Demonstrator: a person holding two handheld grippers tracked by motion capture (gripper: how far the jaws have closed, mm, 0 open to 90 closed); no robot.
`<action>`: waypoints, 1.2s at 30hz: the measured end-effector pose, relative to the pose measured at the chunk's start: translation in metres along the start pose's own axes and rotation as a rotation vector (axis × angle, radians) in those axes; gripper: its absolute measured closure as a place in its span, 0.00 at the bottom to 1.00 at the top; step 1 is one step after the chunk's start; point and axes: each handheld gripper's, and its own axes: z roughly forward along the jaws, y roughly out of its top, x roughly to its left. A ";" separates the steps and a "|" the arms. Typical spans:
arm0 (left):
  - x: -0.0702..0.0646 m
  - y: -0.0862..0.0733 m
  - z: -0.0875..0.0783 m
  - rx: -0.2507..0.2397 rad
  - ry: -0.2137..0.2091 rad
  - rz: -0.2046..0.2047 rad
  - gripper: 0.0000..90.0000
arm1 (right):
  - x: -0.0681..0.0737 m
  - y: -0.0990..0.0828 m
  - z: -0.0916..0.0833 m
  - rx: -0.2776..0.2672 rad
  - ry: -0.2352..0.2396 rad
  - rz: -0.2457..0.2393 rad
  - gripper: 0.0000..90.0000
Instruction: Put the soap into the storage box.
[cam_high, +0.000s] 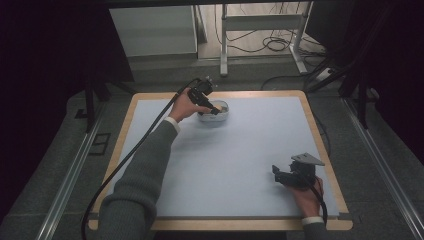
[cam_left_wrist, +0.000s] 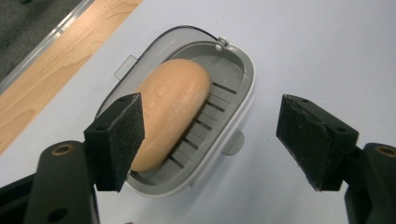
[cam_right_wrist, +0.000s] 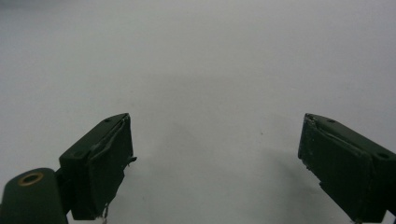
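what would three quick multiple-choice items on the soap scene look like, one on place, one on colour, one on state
1. Where does the soap lie?
A. in the soap dish
B. on the bare table
C. between the right tool's pads

2. What colour is the soap?
A. green
B. peach-orange
C. white

3. How does the left tool stand?
A. shut on the soap
B. shut on the dish rim
C. open above the dish

Key: 1 A, the bar rests on the slotted grey tray; 2 B, the left gripper view shows a peach-orange bar; 3 C, its pads stand apart and press on nothing.
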 end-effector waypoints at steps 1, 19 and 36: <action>-0.001 -0.003 -0.001 -0.009 0.004 -0.007 0.25 | 0.000 0.000 0.000 0.000 0.000 0.003 0.11; -0.025 -0.067 -0.042 -0.121 0.027 -0.025 0.21 | 0.000 0.000 0.000 0.001 -0.001 0.001 0.11; -0.050 -0.146 -0.054 -0.205 0.037 -0.088 0.19 | 0.000 0.000 0.000 0.004 -0.004 -0.001 0.11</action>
